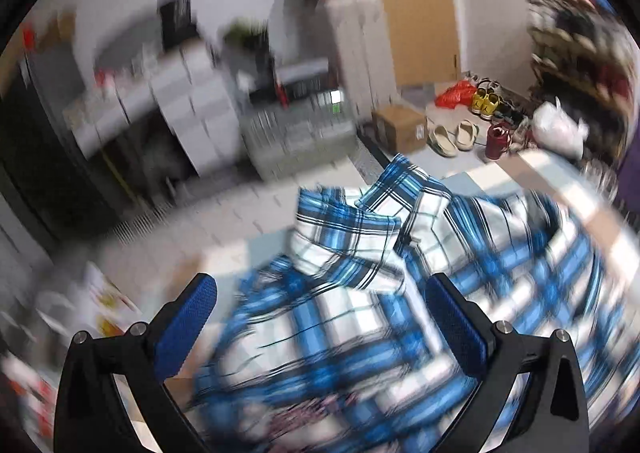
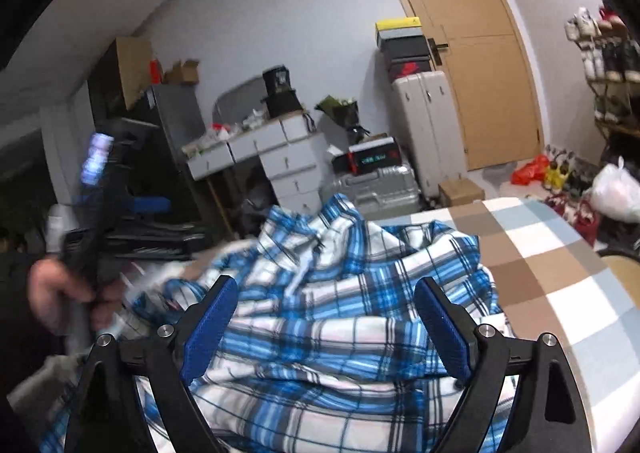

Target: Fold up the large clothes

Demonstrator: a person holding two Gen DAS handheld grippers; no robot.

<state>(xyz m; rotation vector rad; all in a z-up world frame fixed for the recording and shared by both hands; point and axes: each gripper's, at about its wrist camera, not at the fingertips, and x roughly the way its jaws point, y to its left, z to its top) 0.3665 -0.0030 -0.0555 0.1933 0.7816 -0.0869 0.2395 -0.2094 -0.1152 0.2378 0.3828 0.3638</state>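
A blue-and-white plaid shirt [image 2: 340, 293] is seen crumpled on the checked bed [image 2: 560, 273]. Both the right gripper [image 2: 326, 317] and left gripper [image 1: 320, 313] are spread wide, seemingly empty. Beyond, drawers [image 2: 280, 161], suitcases [image 2: 424, 125] and a door [image 2: 472, 53] are seen.

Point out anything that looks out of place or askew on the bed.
The blue plaid shirt lies crumpled in a heap on the checked bedspread, its collar sticking up, not flat. Both grippers are open, holding nothing.
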